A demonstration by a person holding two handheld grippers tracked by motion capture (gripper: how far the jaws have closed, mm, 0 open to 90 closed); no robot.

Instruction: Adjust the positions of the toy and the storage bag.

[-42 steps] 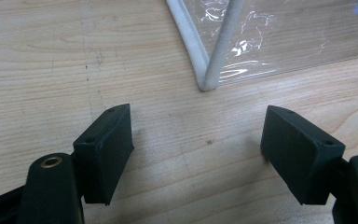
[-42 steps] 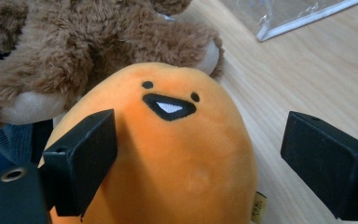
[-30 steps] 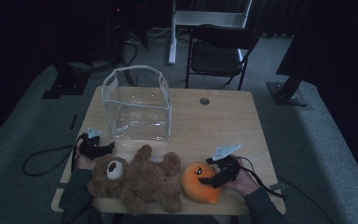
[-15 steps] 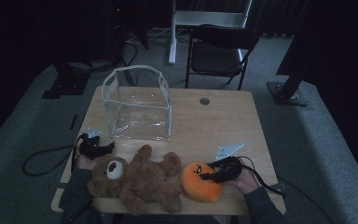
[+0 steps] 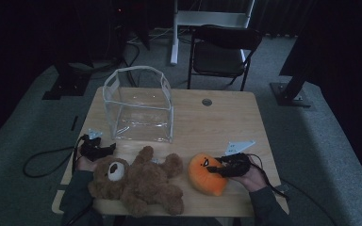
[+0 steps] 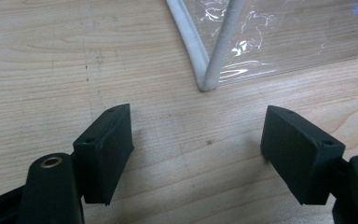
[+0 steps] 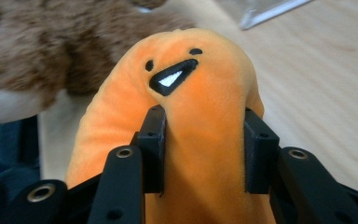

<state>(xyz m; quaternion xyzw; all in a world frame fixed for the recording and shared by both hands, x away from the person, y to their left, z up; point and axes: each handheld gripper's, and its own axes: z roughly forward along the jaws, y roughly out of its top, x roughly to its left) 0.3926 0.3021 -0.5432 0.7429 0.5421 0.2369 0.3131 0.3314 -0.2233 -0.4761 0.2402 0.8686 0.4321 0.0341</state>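
The right gripper [image 7: 204,154] is clamped on the orange plush toy [image 7: 186,116]: its jaws have just been closing, and in the right gripper view both black pads press into the soft body just below the toy's stitched mouth, so that the plush bulges up between and above them. In the high view the same right gripper [image 5: 221,168] comes in from the right side of the orange plush toy [image 5: 208,175], which lies on the near right part of the desk [image 5: 226,122], with the person's right hand [image 5: 252,178] behind it.

The left gripper [image 6: 198,149] has its jaws wide apart with nothing between them; they hover over bare wood, just short of the white-edged corner of the clear plastic bag [image 6: 279,37]. In the high view the left gripper [image 5: 96,149] sits at the near left edge of the desk, beside the head of the brown teddy bear [image 5: 136,181]. The teddy bear lies on its back between the two grippers, just left of the orange toy. The clear plastic bag [image 5: 139,106] stands open and upright behind the bear.
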